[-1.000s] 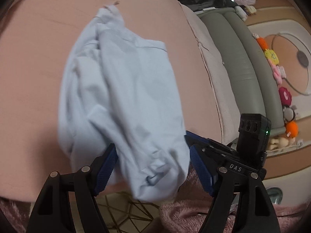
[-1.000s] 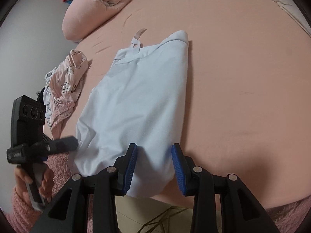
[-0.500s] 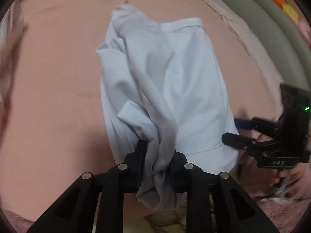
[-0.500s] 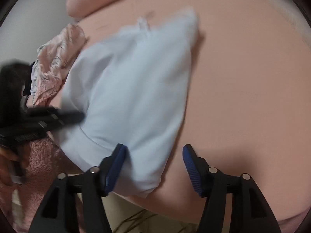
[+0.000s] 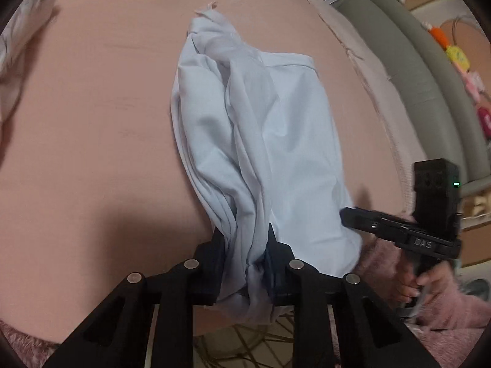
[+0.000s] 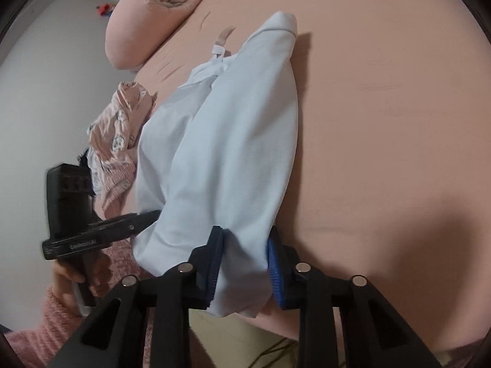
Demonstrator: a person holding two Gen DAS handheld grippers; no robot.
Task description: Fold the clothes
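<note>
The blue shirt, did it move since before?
Yes. The blue shirt has bunched narrower toward the near edge of the pink bed, where both grippers are closing on its hem.

— What's the room like?
— A bed with a pink sheet (image 5: 92, 122), a rolled pink quilt (image 6: 147, 15) by a white wall (image 6: 36, 76).
— And beside it?
— A grey-green sofa (image 5: 429, 86).

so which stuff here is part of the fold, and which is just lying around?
In the job:
- blue garment on the bed
- left tool, closing on its near edge
- right tool, closing on the same edge

Lying about:
- pink printed clothes at the bed's left side
- rolled pink duvet
- grey sofa
- toys on the floor
</note>
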